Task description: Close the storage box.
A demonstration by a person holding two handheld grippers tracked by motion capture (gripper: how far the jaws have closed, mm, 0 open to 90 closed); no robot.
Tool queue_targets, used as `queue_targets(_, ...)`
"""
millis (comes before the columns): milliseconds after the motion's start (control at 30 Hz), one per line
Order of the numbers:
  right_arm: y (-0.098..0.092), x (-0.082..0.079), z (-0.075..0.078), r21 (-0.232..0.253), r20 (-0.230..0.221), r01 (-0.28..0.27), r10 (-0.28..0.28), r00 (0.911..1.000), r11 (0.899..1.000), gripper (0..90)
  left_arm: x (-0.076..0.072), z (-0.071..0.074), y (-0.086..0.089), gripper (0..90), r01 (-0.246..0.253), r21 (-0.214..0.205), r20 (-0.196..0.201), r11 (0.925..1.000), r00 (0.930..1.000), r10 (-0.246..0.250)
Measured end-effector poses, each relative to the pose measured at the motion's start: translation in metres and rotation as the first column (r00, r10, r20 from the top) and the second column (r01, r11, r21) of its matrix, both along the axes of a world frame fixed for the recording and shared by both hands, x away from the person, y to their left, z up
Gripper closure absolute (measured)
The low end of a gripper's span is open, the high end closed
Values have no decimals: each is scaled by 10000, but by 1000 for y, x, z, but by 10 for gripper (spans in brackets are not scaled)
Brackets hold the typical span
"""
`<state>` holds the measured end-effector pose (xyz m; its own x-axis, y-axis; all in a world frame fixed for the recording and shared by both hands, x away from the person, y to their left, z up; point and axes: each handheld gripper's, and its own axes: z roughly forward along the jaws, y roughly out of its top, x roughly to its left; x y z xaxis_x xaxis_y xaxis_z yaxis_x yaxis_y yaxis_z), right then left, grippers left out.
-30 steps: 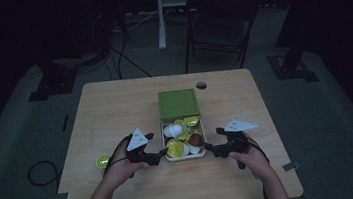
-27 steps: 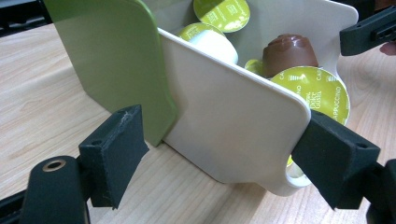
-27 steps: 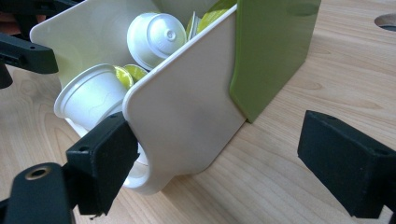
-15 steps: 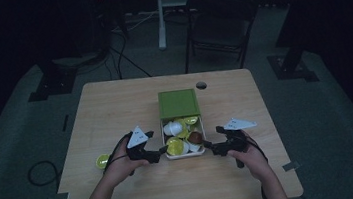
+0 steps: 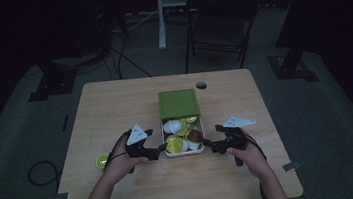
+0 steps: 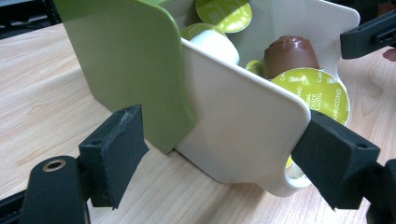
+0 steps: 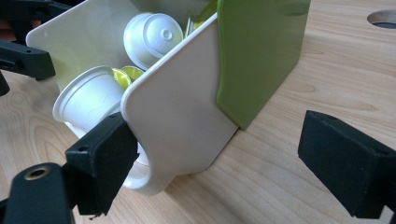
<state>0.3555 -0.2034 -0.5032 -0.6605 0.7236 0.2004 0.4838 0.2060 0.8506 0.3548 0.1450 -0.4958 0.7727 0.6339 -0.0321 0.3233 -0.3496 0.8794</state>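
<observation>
My left claw (image 6: 224,163) stands apart, one pad beside the near front corner of the white drawer (image 6: 233,126), the other clear of its side wall; my right claw (image 7: 233,163) is apart too, flanking the drawer's opposite side. The drawer sits pulled out of its green box (image 5: 178,103) on the table (image 5: 114,101), holding coffee capsules (image 6: 310,91). Left of the drawer, one yellow capsule (image 5: 102,161) lies alone.

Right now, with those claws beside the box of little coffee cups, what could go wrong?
1. The white drawer sticks out of the green sleeve; a hard pull might slide it right out.
2. The coffee pods are piled loosely, so a tilt might spill them.
3. The left claw and right claw stand open at the drawer's corners, so a grip might slip off.
</observation>
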Motion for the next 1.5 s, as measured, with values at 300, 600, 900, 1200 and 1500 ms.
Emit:
queue_targets(300, 1, 5, 1, 21, -37, 95, -95, 9999, 10000, 115, 6, 1, 1, 193, -123, -91, -66, 9999, 9999, 123)
queue_targets(600, 2, 9, 2, 56, -49, 219, -219, 9997, 9997, 115, 10, 3, 1, 193, -200, -68, -57, 9998, 9998, 199)
queue_targets(900, 3, 15, 2, 52, -117, 309, -309, 9995, 9995, 115, 15, 3, 1, 193, -297, -128, -106, 9995, 9995, 296)
queue_targets(1200, 4, 19, 2, -4, -108, 375, -375, 9992, 9993, 115, 20, 2, 1, 193, -331, -235, -170, 9992, 9993, 327)
queue_targets(1500, 5, 24, 1, -27, -105, 466, -466, 9989, 9989, 114, 25, 4, 1, 193, -468, -108, -93, 9988, 9989, 467)
